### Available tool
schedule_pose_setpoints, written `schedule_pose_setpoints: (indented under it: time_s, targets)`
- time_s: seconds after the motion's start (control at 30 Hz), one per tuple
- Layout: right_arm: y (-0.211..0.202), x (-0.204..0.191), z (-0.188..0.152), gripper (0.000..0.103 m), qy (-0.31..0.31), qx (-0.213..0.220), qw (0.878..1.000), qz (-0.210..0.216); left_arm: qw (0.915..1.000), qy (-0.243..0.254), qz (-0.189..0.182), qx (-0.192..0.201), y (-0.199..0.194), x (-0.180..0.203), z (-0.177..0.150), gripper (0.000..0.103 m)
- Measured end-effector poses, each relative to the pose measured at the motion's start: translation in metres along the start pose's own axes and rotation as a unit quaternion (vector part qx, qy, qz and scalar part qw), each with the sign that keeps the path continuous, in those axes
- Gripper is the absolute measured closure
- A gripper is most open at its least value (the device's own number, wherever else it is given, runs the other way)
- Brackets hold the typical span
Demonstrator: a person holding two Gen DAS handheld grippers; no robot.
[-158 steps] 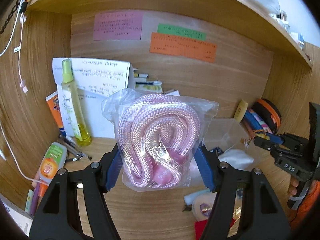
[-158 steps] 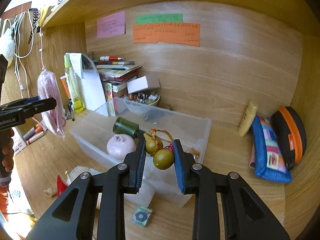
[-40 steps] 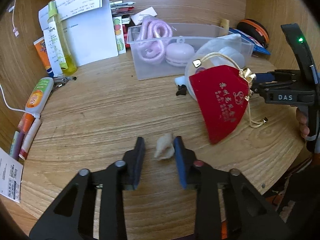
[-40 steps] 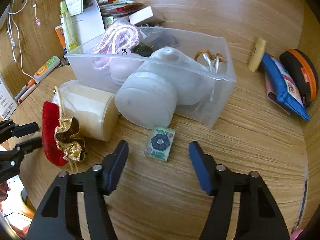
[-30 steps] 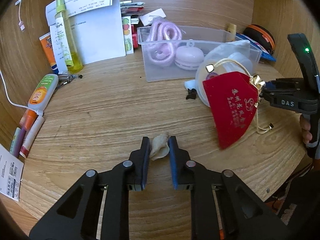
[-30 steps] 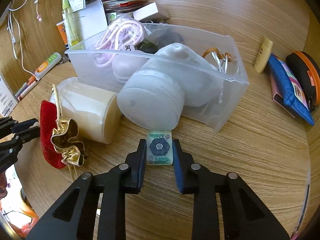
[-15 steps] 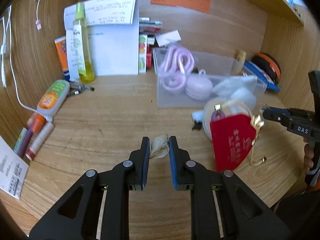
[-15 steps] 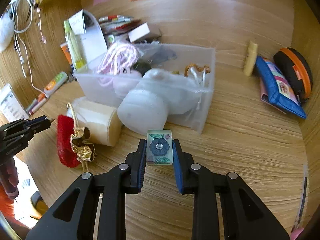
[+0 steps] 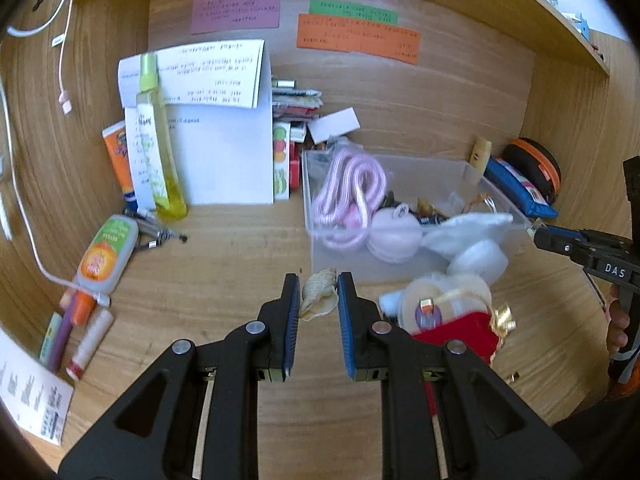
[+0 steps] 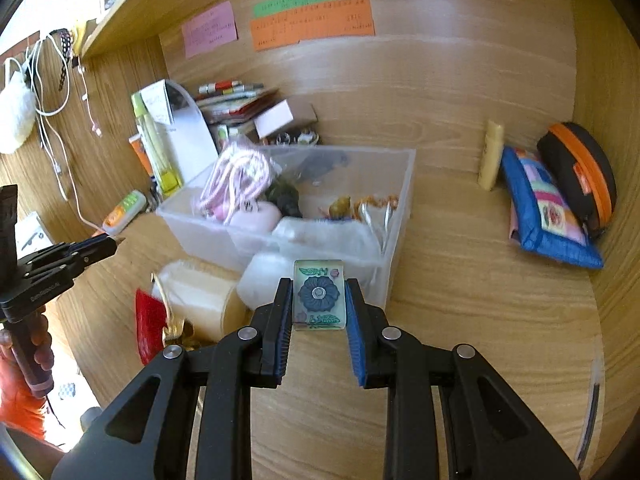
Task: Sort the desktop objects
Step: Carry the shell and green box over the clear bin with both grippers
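My left gripper (image 9: 318, 294) is shut on a small cream seashell (image 9: 319, 295), held above the desk just in front of the clear plastic bin (image 9: 472, 168). My right gripper (image 10: 319, 300) is shut on a small green tile with a blue flower (image 10: 319, 295), held above the desk near the bin's front right corner (image 10: 394, 272). The bin holds a pink cord bundle (image 9: 352, 196), a pink round case (image 9: 394, 236) and a white pouch (image 9: 466, 230). A red drawstring pouch (image 9: 460, 334) and a cream round tin (image 10: 200, 298) lie in front of the bin.
A yellow-green bottle (image 9: 158, 140), papers and an orange tube (image 9: 118, 164) stand at the back left. A sunscreen tube (image 9: 106, 254) and pens lie at the left. A blue pouch (image 10: 548, 210) and an orange-edged case (image 10: 580, 176) sit at the right, with a cream stick (image 10: 493, 154).
Both grippers have lifted their objects off the desk and moved toward the bin. The shell and the tile stay clamped.
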State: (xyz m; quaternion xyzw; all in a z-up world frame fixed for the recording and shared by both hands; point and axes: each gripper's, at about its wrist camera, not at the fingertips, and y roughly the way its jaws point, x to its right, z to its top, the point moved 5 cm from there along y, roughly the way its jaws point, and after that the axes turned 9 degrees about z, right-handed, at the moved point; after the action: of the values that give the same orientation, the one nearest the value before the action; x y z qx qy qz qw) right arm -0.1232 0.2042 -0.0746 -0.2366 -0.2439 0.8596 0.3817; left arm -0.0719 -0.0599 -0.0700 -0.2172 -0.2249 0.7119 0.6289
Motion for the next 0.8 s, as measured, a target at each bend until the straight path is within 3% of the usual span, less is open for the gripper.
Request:
schedule_pose_setpoints:
  time_s: [0.37, 0.8]
  targets:
    - [-0.001, 0.002, 0.041, 0.081, -0.019, 0.031, 0.999, -0.004, 0.9997, 0.005, -0.017, 0.017, 0.02, 0.007, 0.042, 0.085]
    - [0.033, -0.002, 0.057, 0.081, -0.03, 0.004, 1.0, 0.007, 0.9976, 0.023, -0.061, -0.022, 0.064, 0.032, 0.067, 0.085]
